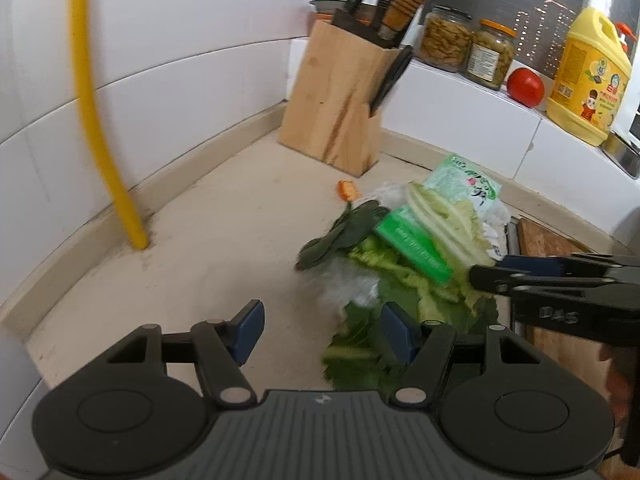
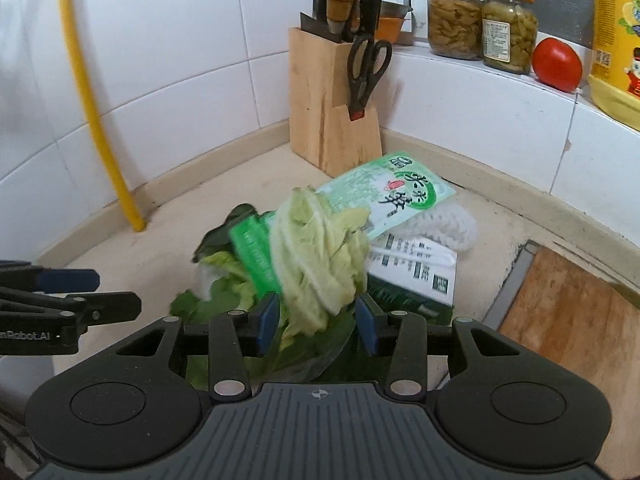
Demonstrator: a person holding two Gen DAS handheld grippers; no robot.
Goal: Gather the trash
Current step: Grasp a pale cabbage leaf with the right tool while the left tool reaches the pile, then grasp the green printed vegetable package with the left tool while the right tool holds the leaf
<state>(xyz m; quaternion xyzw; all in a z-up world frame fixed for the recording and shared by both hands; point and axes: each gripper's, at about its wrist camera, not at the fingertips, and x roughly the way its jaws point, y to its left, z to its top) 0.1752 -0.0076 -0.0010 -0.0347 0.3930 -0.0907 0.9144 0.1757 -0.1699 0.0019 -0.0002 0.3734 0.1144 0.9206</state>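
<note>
A heap of trash [image 1: 400, 248] lies on the beige counter: pale cabbage leaves [image 2: 320, 248], dark green leaves, a bright green wrapper [image 2: 252, 256], a printed green bag [image 2: 392, 196], white foam netting [image 2: 444, 220] and a printed packet [image 2: 416, 276]. My right gripper [image 2: 318, 324] stands open at the heap's near side; a cabbage leaf hangs between its blue pads, which do not clamp it. My left gripper [image 1: 322, 334] is open at the heap's left edge, over bare counter. Each gripper shows in the other's view: right gripper [image 1: 486, 270], left gripper [image 2: 118, 292]. An orange scrap [image 1: 347, 190] lies apart, behind the heap.
A wooden knife block [image 2: 332, 120] with knives and scissors stands in the corner. On the tiled ledge are two jars [image 2: 480, 24], a tomato [image 2: 556, 64] and a yellow bottle [image 1: 588, 80]. A yellow pipe [image 1: 120, 184] rises at left. A wooden board [image 2: 568, 312] lies at right.
</note>
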